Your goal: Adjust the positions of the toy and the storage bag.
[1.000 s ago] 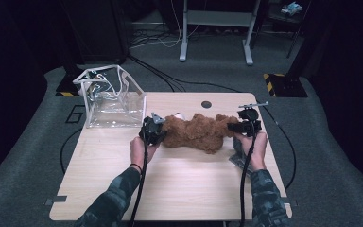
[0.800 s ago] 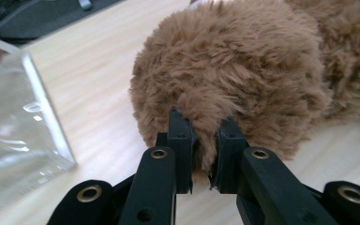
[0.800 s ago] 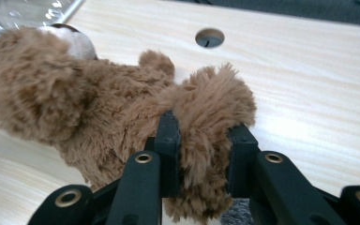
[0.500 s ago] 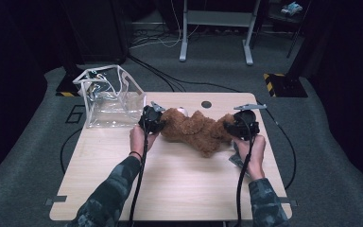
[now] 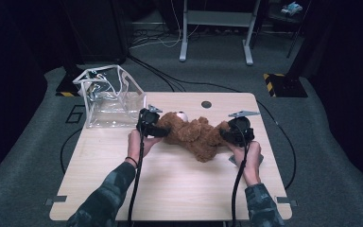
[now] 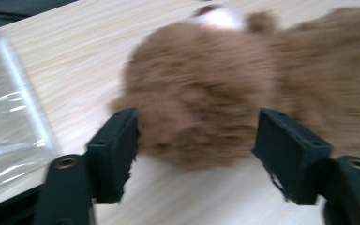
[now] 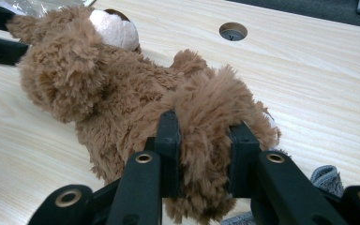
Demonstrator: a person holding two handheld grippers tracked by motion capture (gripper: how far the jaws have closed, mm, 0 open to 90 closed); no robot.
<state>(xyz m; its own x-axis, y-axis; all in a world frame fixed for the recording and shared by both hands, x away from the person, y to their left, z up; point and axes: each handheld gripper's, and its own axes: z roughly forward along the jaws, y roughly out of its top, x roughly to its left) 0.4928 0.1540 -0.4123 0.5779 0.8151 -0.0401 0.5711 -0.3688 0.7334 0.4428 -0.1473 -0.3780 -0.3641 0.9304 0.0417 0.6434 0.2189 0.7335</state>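
Brown teddy bear: head between just-opened left claw; right claw clamps its leg.

High view: fixed camera above person's side of table, faces forward and down, far off; forearms enter at 6 o'clock, floor and desk legs at 12 o'clock.

Left gripper view: camera rides on left gripper, looks along own black jaws rising from 6 o'clock, very near, blurred; teddy bear ahead, clear bag at 9 o'clock.

Right gripper view: camera rides on right gripper, close, low over tabletop.

Shared by all: teddy bear, tabletop. Table hole shared by high and right gripper views.
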